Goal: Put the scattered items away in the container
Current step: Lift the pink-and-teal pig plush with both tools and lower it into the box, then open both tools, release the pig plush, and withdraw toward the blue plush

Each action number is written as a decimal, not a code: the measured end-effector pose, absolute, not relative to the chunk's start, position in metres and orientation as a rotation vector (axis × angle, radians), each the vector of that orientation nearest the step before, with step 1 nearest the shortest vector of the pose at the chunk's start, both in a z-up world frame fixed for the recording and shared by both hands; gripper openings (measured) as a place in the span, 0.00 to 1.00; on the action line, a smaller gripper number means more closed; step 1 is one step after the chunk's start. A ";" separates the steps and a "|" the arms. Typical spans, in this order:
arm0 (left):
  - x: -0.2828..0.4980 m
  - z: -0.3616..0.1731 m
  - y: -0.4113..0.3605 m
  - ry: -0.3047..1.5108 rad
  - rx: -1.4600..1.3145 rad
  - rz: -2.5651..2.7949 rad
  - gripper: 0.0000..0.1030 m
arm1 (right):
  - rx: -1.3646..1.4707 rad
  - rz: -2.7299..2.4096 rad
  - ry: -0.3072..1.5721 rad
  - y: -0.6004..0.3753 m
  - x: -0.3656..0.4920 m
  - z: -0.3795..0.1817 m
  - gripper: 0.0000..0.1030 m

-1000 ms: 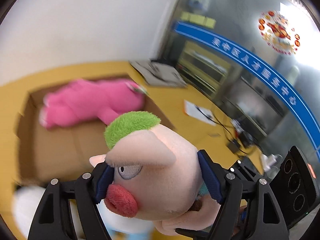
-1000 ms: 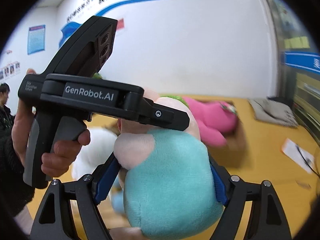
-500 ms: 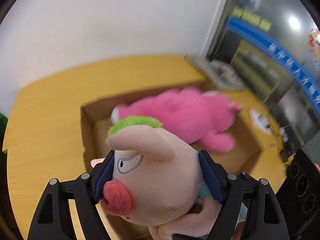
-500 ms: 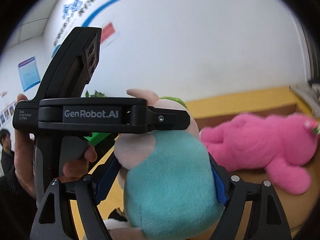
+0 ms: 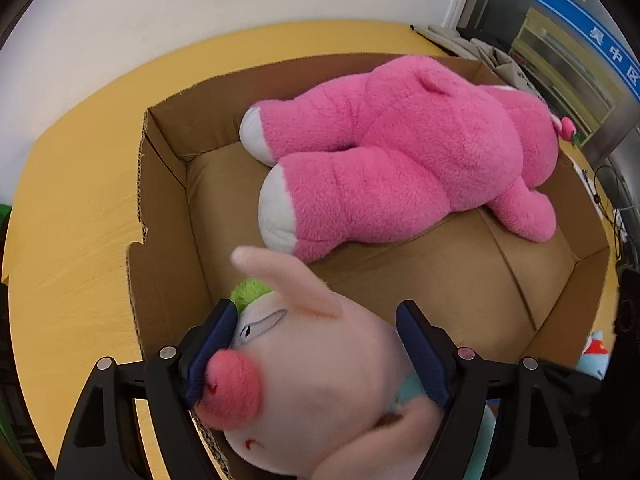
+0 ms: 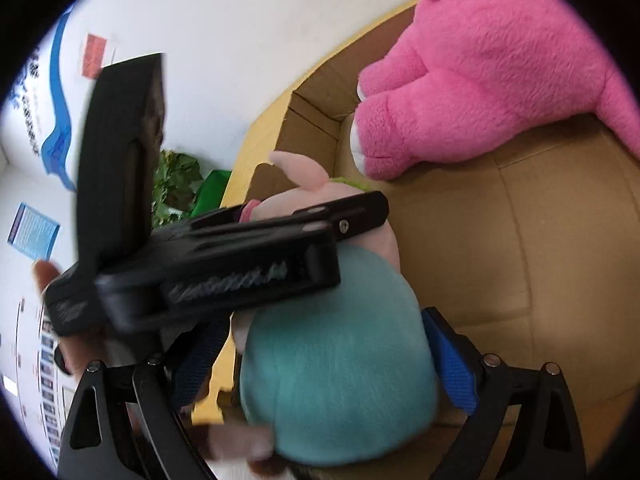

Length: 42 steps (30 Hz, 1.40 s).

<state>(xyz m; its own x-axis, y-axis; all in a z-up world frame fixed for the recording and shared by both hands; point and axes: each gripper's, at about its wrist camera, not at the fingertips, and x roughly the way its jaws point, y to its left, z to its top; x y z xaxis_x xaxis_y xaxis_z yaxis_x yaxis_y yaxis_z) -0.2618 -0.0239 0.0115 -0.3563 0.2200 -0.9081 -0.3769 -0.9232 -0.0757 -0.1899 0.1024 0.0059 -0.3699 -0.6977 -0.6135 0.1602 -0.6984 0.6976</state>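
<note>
Both grippers hold one plush pig (image 5: 316,380) with a pink snout, green tuft and teal body (image 6: 340,384). My left gripper (image 5: 316,352) is shut on its head; my right gripper (image 6: 320,360) is shut on its teal body. The pig hangs over the near left corner of an open cardboard box (image 5: 168,184), which also shows in the right wrist view (image 6: 560,280). A big pink plush bear (image 5: 400,160) lies inside the box toward its far right; it also shows in the right wrist view (image 6: 500,72). The left gripper's black body (image 6: 208,264) crosses the right wrist view.
The box sits on a yellow table (image 5: 80,200) against a white wall. Grey cloth (image 5: 472,44) lies at the table's far right corner. A small blue toy (image 5: 596,352) lies outside the box at right. A green plant (image 6: 180,184) stands beyond the table's left edge.
Both grippers have carried the pig forward and tilted down, so it now hangs over the box's near corner. The box and pink bear look much closer.
</note>
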 end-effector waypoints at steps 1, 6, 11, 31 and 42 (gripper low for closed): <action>-0.259 0.015 -0.026 0.197 -1.508 2.326 0.83 | 1.299 -2.099 -0.712 0.108 -0.186 0.010 0.93; -0.254 0.020 -0.039 0.169 -1.509 2.351 0.83 | 1.258 -2.135 -0.552 0.131 -0.167 0.025 0.90; -0.257 0.015 -0.045 0.119 -1.525 2.357 0.83 | 1.284 -2.113 -0.491 0.109 -0.162 0.018 0.57; -0.195 0.074 -0.055 0.043 -1.289 2.508 0.83 | 1.206 -2.359 -0.131 0.136 -0.153 0.045 0.78; -0.062 0.120 -0.023 -0.043 -1.135 2.703 0.93 | 1.030 -2.598 0.049 0.162 -0.097 0.088 0.80</action>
<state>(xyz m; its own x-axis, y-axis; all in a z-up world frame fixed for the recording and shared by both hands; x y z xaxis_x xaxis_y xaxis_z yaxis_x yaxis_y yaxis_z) -0.0619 -0.0228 0.1200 -0.6815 0.2027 -0.7032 -0.1804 -0.9778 -0.1069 -0.0970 0.1623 0.0885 -0.6768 -0.3033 -0.6708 0.3285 -0.9399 0.0935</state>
